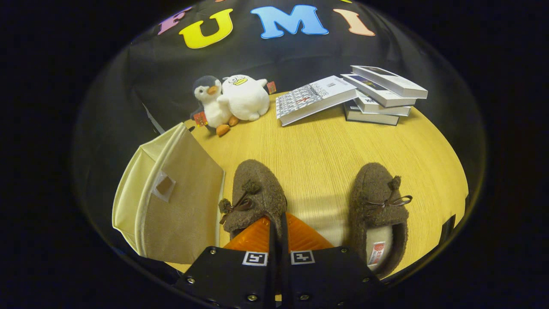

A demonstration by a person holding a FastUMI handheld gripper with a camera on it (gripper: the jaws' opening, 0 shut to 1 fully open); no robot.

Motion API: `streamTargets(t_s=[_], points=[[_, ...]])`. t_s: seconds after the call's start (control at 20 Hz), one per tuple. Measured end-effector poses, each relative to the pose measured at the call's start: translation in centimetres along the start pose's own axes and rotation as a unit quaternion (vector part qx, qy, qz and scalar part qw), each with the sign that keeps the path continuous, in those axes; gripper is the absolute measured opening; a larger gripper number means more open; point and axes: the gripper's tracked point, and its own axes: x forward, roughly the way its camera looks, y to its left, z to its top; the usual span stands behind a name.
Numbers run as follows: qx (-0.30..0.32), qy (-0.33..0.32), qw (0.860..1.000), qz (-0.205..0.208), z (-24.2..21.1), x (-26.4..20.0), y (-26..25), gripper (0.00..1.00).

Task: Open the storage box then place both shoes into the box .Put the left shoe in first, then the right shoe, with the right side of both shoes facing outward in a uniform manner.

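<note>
Two slippers on table, toes pointing far: left shoe directly under nearly closed, empty gripper, beside storage box at left; right shoe well apart, rightward.

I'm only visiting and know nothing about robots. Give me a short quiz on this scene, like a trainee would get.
1. True or false: the gripper's jaws stand wide apart.
2. How many brown slippers lie on the table? A one, B two, C three.
3. Fill in: the slipper just ahead of the jaws lies right beside the beige ____.

Key: 1 false, the jaws are closed together. 2 B. 3 storage box.
</note>
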Motion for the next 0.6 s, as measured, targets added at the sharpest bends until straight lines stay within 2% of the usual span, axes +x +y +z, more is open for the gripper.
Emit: streamTargets(t_s=[0.6], points=[[0.059, -0.053, 0.995, 0.061, 7.0, -5.5, 7.5, 0.05]])
